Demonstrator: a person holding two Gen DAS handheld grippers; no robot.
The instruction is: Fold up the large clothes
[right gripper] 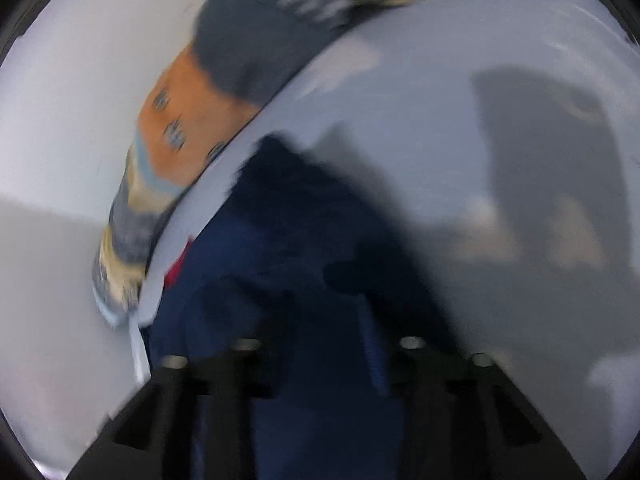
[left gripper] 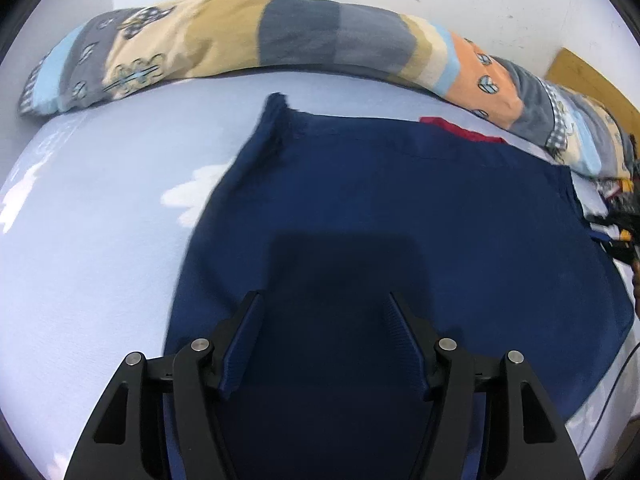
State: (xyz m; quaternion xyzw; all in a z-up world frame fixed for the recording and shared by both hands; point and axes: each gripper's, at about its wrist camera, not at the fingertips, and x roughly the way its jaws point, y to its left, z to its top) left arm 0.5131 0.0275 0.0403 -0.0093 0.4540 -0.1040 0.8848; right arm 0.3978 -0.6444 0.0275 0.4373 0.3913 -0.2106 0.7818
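Bare sheet [left gripper: 100, 240] left; rolled quilt [left gripper: 280, 36] behind

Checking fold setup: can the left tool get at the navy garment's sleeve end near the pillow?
Probably yes. The left tool stands open over the navy garment, and nothing covers the sleeve end.

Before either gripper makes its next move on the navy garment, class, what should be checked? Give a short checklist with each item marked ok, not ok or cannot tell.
1. Navy garment lies spread on the light blue sheet: ok.
2. Left gripper open above the cloth, nothing pinched: ok.
3. Right gripper has cloth between its fingers: cannot tell, the right wrist view is blurred.
4. Far edge flat: not ok, its left corner is bunched and a red piece shows there.
5. Patterned pillow clear of the garment: ok.
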